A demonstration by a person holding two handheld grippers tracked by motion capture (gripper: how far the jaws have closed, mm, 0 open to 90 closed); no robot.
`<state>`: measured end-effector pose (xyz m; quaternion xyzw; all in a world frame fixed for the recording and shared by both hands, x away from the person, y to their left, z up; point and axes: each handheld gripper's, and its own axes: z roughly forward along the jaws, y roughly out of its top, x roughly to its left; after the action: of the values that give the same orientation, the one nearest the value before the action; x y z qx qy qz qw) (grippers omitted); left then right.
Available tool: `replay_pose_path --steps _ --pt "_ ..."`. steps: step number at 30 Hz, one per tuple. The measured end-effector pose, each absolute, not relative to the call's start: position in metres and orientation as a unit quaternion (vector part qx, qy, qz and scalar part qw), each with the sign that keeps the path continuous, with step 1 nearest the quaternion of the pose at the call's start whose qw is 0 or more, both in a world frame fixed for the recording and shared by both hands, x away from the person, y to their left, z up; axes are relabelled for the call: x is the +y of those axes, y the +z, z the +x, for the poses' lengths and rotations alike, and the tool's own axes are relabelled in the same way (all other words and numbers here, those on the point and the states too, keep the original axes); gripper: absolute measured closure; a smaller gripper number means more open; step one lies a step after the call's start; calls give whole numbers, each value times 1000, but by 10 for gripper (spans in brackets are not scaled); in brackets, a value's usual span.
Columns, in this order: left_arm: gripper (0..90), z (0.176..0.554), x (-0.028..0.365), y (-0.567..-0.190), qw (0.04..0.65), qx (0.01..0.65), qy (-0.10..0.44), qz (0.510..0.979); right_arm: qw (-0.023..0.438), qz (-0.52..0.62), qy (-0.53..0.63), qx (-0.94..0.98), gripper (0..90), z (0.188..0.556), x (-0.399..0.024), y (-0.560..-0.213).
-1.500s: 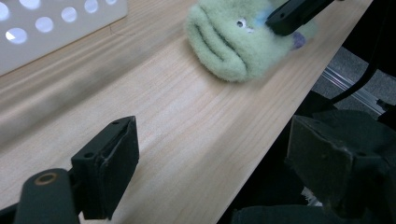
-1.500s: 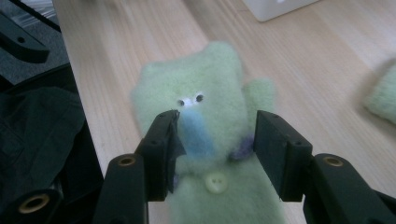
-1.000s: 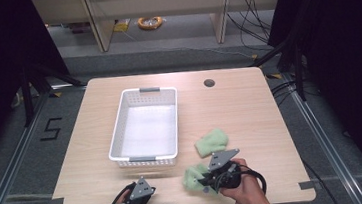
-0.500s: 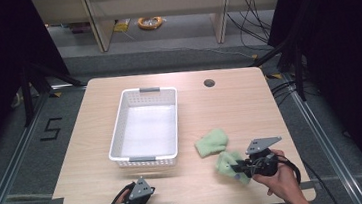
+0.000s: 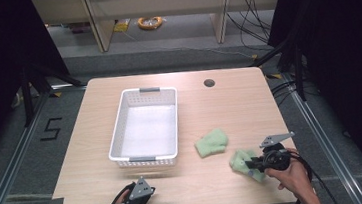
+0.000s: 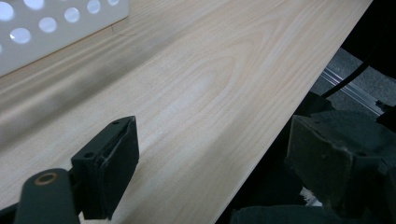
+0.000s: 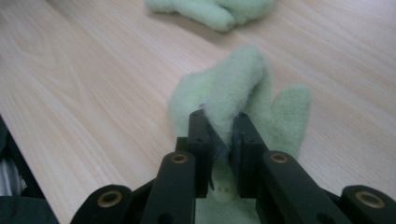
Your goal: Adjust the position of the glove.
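Gripping: right gripper [image 7: 219, 128] pinched on green mitten [image 7: 243, 88], near table's [image 5: 230, 107] front edge
Idle: left gripper [image 6: 210, 154] wide open, empty
Nearby: second mitten [image 5: 211, 142], basket [image 5: 116, 133]

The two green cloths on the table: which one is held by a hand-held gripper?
The green cloth near the table's right front edge, pinched by the right hand-held gripper. The other cloth lies free beside the white basket.
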<state>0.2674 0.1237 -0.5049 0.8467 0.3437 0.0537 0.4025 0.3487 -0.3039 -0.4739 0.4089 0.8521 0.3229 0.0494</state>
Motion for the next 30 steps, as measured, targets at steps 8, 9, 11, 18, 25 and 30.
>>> replay_pose_path --steps 8,9,11,18,25,30 --pt "164 267 122 -505 406 350 53 842 67 424 294 854 626 354 -305 -484" --pt "164 267 123 -506 406 348 52 844 67 424 294 854 626 354 -305 -484" --pt "164 267 123 -506 407 348 53 843 96 430 280 853 532 351 -301 -471" --pt "164 268 122 -506 403 356 51 841 139 361 312 868 531 361 -264 -447" --pt "164 268 123 -506 401 344 53 848 139 342 304 878 551 383 -231 -446" --pt "163 268 123 -506 400 344 53 848 133 341 287 885 558 403 -211 -448"
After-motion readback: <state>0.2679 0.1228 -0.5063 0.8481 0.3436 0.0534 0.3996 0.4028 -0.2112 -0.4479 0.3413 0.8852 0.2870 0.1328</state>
